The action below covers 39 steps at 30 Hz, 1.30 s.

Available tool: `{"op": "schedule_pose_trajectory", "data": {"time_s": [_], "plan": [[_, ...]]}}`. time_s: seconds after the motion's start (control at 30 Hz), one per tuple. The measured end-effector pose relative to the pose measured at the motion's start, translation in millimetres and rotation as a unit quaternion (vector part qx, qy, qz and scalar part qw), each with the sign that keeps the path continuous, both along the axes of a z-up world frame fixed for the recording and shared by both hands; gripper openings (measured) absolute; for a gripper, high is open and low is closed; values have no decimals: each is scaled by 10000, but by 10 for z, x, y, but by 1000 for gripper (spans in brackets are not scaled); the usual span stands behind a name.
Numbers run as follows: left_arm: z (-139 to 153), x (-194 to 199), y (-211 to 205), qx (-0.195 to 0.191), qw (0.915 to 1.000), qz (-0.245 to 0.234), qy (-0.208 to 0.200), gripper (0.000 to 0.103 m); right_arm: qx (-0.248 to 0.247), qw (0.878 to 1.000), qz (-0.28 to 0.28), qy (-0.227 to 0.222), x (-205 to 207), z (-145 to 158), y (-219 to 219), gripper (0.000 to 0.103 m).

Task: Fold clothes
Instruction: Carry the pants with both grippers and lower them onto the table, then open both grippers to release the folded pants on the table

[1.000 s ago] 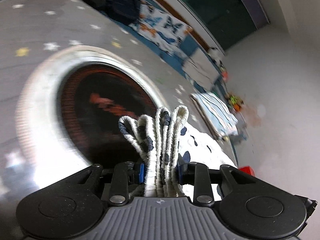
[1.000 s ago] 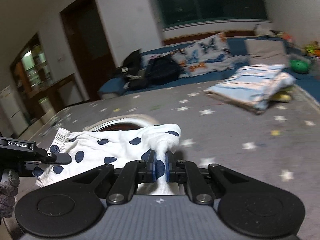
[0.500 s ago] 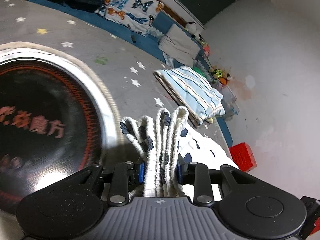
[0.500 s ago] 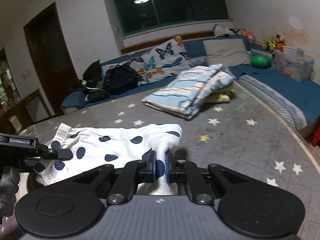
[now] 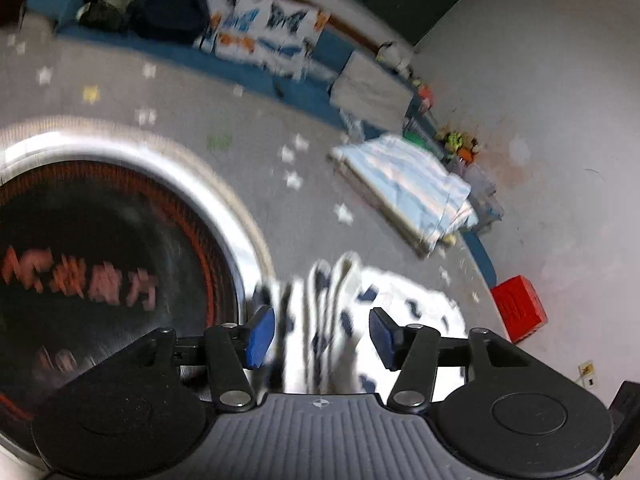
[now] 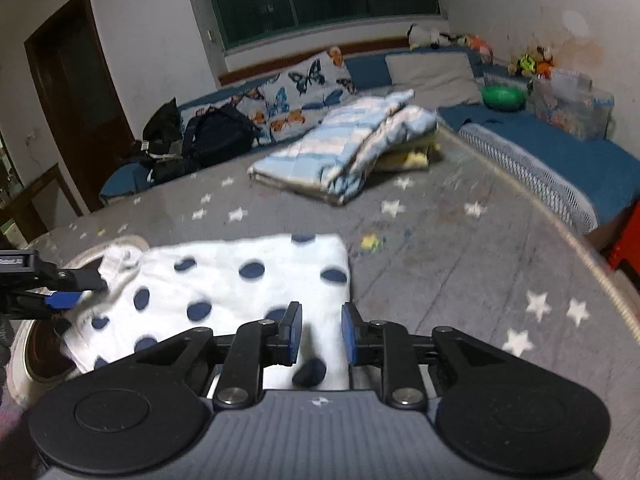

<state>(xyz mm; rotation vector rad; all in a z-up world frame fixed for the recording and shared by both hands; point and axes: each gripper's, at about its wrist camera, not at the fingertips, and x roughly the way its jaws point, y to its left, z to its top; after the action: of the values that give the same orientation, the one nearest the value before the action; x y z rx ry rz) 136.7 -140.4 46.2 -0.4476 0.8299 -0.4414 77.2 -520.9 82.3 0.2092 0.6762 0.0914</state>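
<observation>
A white garment with dark blue dots [image 6: 224, 292] lies flat on the grey star-patterned mat [image 6: 460, 280], its left end over the rim of a round metal basin [image 6: 24, 376]. My right gripper [image 6: 319, 334] is open, its blue pads on either side of the garment's near right corner. In the left wrist view my left gripper [image 5: 322, 336] is open too, with the bunched, gathered end of the garment [image 5: 332, 312] loose between its pads. The left gripper [image 6: 64, 292] also shows at the far left of the right wrist view.
The basin [image 5: 224, 184] has a dark inside with red lettering. A folded blue-striped blanket [image 6: 344, 148] lies further back on the mat. Cushions and a black backpack [image 6: 216, 136] line the far edge. A red box [image 5: 518, 308] stands by the wall on the right.
Both grippers have opened and let go of the dotted garment, which now lies spread on the mat and basin rim. Both views are blurred by movement.
</observation>
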Motion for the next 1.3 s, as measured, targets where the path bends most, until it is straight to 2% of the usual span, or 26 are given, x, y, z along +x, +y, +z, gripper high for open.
{"op": "schedule_pose_trajectory", "data": {"time_s": [0.1, 0.17, 0.27, 0.33, 0.47, 0.8, 1.0, 1.3], "plan": [[159, -14, -47, 57, 9994, -110, -327, 53, 27, 9999, 54, -97, 73, 98, 9, 22], [224, -5, -136, 27, 9985, -313, -457, 37, 15, 9998, 141, -104, 142, 128, 51, 22], [228, 3, -314, 21, 9958, -736, -547, 29, 1, 9996, 267, -55, 285, 111, 131, 22], [187, 32, -447, 137, 9937, -968, -552, 28, 4, 9994, 344, -13, 387, 89, 184, 22], [41, 165, -609, 410, 9931, -1016, -430, 28, 26, 9990, 425, 110, 589, 10, 263, 22], [-162, 316, -602, 518, 9940, -946, -191, 28, -42, 9983, 377, 440, 916, -228, 298, 24], [-71, 173, -549, 531, 9932, -976, -341, 29, -154, 9982, 501, 292, 769, -56, 324, 31], [60, -169, -495, 727, 9877, -1196, -690, 29, -264, 9950, 945, 192, 45, 137, 405, 33]]}}
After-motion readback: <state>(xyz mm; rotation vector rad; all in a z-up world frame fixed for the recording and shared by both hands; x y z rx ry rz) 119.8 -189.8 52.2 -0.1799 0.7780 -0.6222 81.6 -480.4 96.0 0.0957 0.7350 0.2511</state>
